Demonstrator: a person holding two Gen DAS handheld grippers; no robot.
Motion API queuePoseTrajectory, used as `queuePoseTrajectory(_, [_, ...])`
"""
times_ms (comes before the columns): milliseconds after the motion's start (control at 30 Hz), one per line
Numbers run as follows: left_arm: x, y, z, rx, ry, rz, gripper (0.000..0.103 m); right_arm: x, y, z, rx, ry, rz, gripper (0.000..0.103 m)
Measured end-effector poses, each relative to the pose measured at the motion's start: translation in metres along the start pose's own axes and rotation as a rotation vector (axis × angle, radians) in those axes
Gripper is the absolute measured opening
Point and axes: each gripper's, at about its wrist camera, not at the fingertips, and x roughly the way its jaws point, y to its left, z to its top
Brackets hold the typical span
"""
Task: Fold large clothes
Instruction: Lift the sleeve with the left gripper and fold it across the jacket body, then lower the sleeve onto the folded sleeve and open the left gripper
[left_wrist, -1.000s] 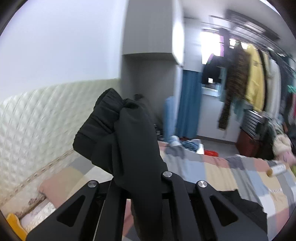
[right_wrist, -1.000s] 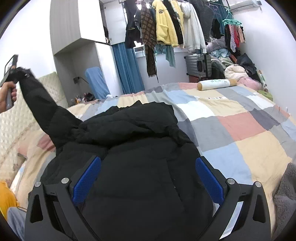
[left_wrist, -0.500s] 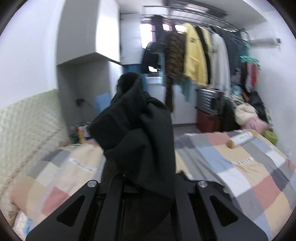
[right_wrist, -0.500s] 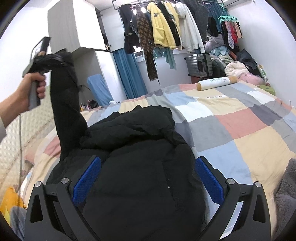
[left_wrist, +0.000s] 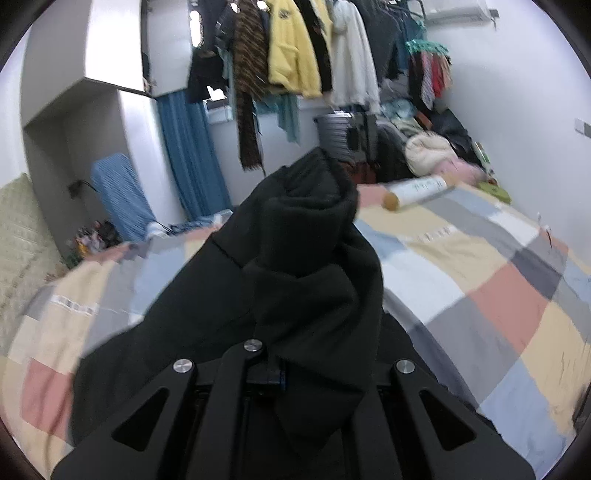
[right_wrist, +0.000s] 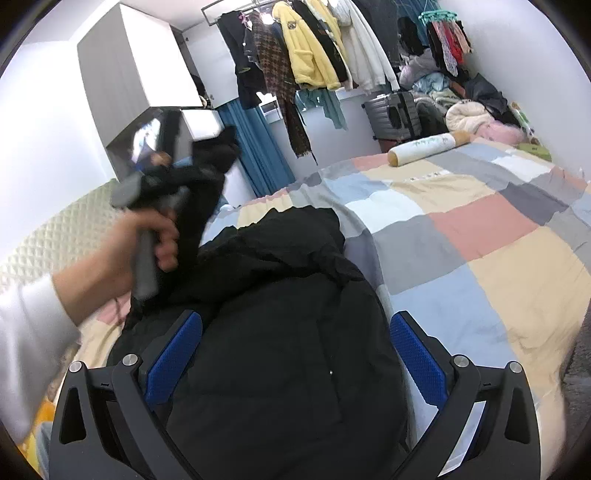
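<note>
My left gripper (left_wrist: 280, 373) is pinching the sleeve (left_wrist: 314, 258) of the black jacket (right_wrist: 280, 332), and the cloth is spilling over my left fingers (left_wrist: 236, 369) so thickly that I am seeing only one finger edge and a sliver of blue pad in the left wrist view; the fingertips themselves are hidden, pressed together on the fabric. The sleeve is filling the middle of that frame, bunched into a cuff near the centre top. In the right wrist view my left hand (right_wrist: 147, 243) is blurred at the centre left, gripping the tool's handle, with the sleeve hanging from it down to the jacket's body.

My right gripper (right_wrist: 295, 343) is standing spread, its two blue pads (right_wrist: 173, 350) on either side of the jacket's body in the lower middle of the frame, neither pad visibly pressing the cloth. The jacket's lower part is cut off by the frame bottom.

I am counting one jacket, lying on the one checked bed (right_wrist: 480, 240), and one pale rolled cylinder (right_wrist: 424, 146) at the bed's far end, upper right. The clothes (right_wrist: 310, 55) hanging along the top of the frame are overlapping too much to count. A grey suitcase (right_wrist: 391, 114) is standing beneath them.
</note>
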Motion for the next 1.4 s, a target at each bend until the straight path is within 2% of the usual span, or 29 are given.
queuePoseTrajectory(167, [0.035, -0.029, -0.033, 0.015, 0.072, -0.043, 0.005, 0.008, -0.007, -0.001, 0.03, 0.027, 0.024, 0.103])
queuePoseTrajectory(333, [0.062, -0.042, -0.054, 0.037, 0.133, -0.059, 0.005, 0.015, -0.01, -0.002, 0.046, 0.047, 0.03, 0.103])
queuePoseTrajectory(533, [0.059, -0.049, -0.057, 0.071, 0.093, -0.029, 0.005, 0.027, -0.01, -0.004, 0.049, 0.082, 0.017, 0.103])
queuePoseTrajectory(667, [0.045, -0.043, -0.057, 0.025, 0.07, -0.045, 0.007, 0.032, -0.009, -0.005, 0.042, 0.1, -0.003, 0.103])
queuePoseTrajectory(800, [0.034, -0.032, -0.057, -0.04, 0.118, -0.085, 0.019, 0.031, -0.006, -0.005, 0.021, 0.094, -0.021, 0.103])
queuePoseTrajectory(833, [0.028, -0.029, -0.057, -0.06, 0.128, -0.094, 0.028, 0.03, -0.005, -0.005, 0.015, 0.091, -0.025, 0.103])
queuePoseTrajectory(867, [0.023, -0.027, -0.058, -0.07, 0.133, -0.102, 0.033, 0.028, -0.004, -0.005, 0.011, 0.088, -0.025, 0.103])
queuePoseTrajectory(933, [0.006, -0.021, -0.061, -0.084, 0.127, -0.113, 0.06, 0.026, -0.002, -0.005, 0.004, 0.08, -0.03, 0.103])
queuePoseTrajectory(1000, [-0.013, -0.015, -0.064, -0.089, 0.095, -0.095, 0.076, 0.023, 0.001, -0.004, -0.004, 0.074, -0.032, 0.103])
queuePoseTrajectory(1133, [-0.056, 0.007, -0.071, -0.103, 0.045, -0.084, 0.077, 0.018, 0.01, -0.005, -0.029, 0.062, -0.024, 0.103])
queuePoseTrajectory(1400, [-0.117, 0.068, -0.089, -0.203, 0.037, -0.017, 0.077, 0.014, 0.033, -0.002, -0.089, 0.04, 0.034, 0.103])
